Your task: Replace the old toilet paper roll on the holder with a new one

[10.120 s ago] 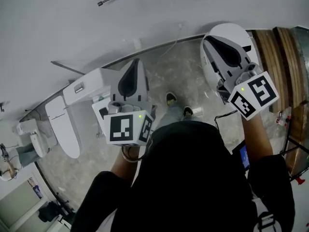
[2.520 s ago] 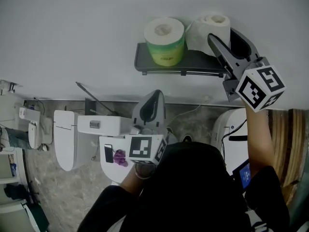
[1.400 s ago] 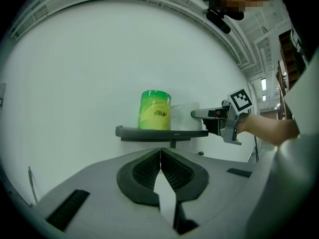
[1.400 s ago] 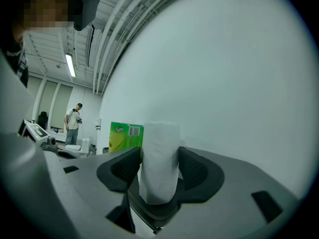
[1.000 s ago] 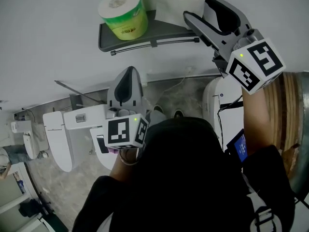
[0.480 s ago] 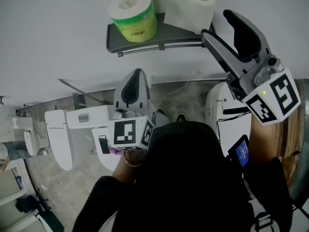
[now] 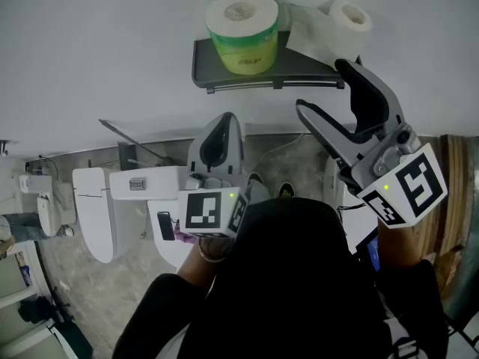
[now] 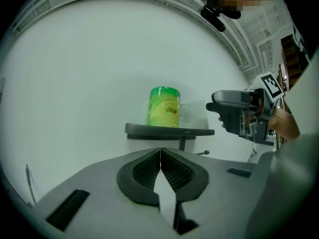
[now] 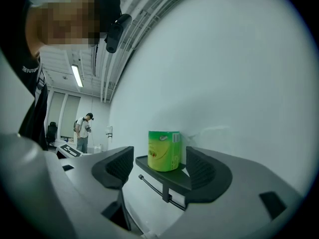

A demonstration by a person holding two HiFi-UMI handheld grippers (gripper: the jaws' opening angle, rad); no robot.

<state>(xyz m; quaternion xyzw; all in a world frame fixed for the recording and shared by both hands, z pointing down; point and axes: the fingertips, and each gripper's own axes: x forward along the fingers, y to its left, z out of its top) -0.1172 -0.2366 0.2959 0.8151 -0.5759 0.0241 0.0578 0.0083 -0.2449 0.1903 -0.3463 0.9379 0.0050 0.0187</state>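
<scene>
The holder shelf (image 7: 299,67) sits on the wall at 12 o'clock in the head view. The green-wrapped roll (image 7: 242,22) stands upright on it, long axis vertical and core hole facing up, with the smaller white roll (image 7: 348,19) just beside it at 3 o'clock. Half a second ago the right gripper (image 7: 320,84) was level with the shelf's right end. It now lies toward 5 o'clock, its jaws having just been opening with nothing between them, while the left gripper (image 7: 223,122) at 7 o'clock stays clenched and empty.

Dim, even light; fisheye edges dark, prob. soft.
</scene>
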